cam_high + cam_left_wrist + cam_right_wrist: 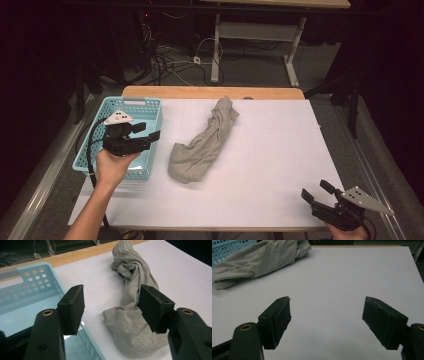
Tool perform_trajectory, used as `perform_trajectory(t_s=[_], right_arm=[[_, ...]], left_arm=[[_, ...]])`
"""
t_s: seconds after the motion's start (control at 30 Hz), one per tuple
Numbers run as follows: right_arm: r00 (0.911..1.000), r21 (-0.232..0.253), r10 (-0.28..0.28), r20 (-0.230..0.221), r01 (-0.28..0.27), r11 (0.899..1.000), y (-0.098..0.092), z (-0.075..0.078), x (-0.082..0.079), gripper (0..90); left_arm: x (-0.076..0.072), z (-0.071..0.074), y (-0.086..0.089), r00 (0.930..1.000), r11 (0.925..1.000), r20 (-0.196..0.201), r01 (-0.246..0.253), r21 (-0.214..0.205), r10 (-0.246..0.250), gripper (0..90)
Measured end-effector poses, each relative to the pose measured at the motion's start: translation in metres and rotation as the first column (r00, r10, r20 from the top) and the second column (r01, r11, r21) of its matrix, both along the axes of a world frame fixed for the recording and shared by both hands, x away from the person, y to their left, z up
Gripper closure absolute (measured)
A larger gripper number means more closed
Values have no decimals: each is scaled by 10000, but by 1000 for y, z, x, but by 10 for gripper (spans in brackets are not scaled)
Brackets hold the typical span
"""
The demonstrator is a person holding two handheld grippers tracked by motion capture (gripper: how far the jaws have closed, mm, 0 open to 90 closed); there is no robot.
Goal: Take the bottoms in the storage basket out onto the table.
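Left tongs (150, 131) hover wide open above the blue basket (150, 103); the grey garment (202, 145) lies ungrasped on the counter (280, 150), right tongs (316, 190) idle, open.

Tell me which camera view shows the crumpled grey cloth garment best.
The high view: it shows the whole crumpled grey cloth garment lying on the white table, end to end. In the left gripper view, one jaw hides part of it. The right gripper view cuts its near end off at the frame edge.
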State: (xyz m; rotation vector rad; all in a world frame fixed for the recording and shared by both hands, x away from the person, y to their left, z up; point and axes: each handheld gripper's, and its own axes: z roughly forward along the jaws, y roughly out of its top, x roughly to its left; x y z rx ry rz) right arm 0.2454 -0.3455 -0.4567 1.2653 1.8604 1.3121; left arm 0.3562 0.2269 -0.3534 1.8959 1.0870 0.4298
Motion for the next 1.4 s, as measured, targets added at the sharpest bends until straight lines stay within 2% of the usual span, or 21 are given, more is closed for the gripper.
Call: perform_trajectory(t_s=[0.53,0.67,0.97,1.4], right_arm=[[10000,2,-42,16,42,10000,0,0,0,230],[10000,-8,-51,-4,51,10000,0,0,0,230],[10000,-16,-60,6,60,10000,0,0,0,230],[10000,-17,-86,11,86,10000,0,0,-1,230]], left_arm=[[-13,-8,7,9999,9998,145,-88,-205,91,371],[-18,-9,8,9996,9999,250,-117,-76,119,370],[-25,-12,11,9991,9997,387,-168,-200,176,369],[-40,-24,14,9990,9995,419,-171,-264,182,362]])
